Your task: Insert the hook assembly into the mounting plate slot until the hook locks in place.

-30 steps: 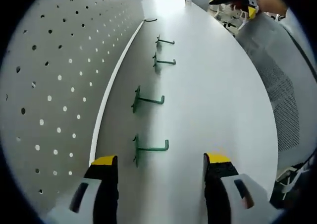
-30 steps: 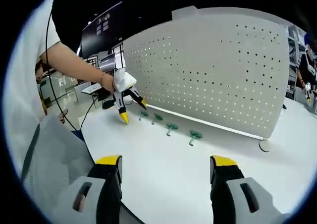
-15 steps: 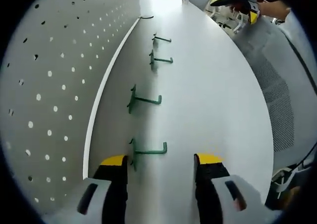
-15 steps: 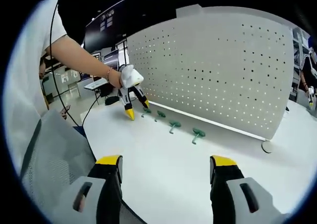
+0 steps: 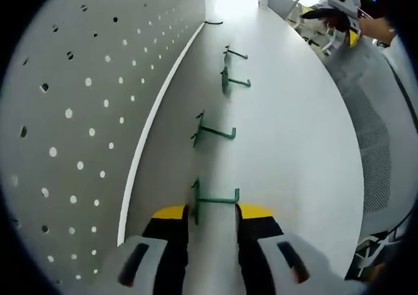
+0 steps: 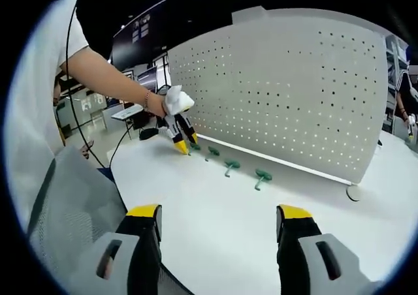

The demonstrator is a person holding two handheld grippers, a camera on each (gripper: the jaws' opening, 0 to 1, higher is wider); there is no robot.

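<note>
Several green hooks lie in a row on the white table [image 5: 294,145] along the foot of the upright white pegboard [image 5: 78,112]. My left gripper [image 5: 213,211] has its yellow-tipped jaws pressed against both ends of the nearest hook [image 5: 215,200]. Beyond it lie a second hook [image 5: 215,132] and a third hook [image 5: 235,81]. In the right gripper view, the left gripper [image 6: 181,145] sits low at the row's left end, held by a person's hand. My right gripper [image 6: 220,213] hangs open over the table, well short of the hooks [image 6: 261,176] and the pegboard [image 6: 287,93].
A grey mesh chair back [image 5: 385,132] stands along the table's right side and appears again as the chair back [image 6: 72,210]. The person's arm [image 6: 104,79] reaches in from the left. A small round foot [image 6: 353,192] lies by the pegboard's right end.
My left gripper has moved forward onto the nearest hook and its jaws have narrowed from wide open to closed around it. The right gripper has stayed open and nearly still.
</note>
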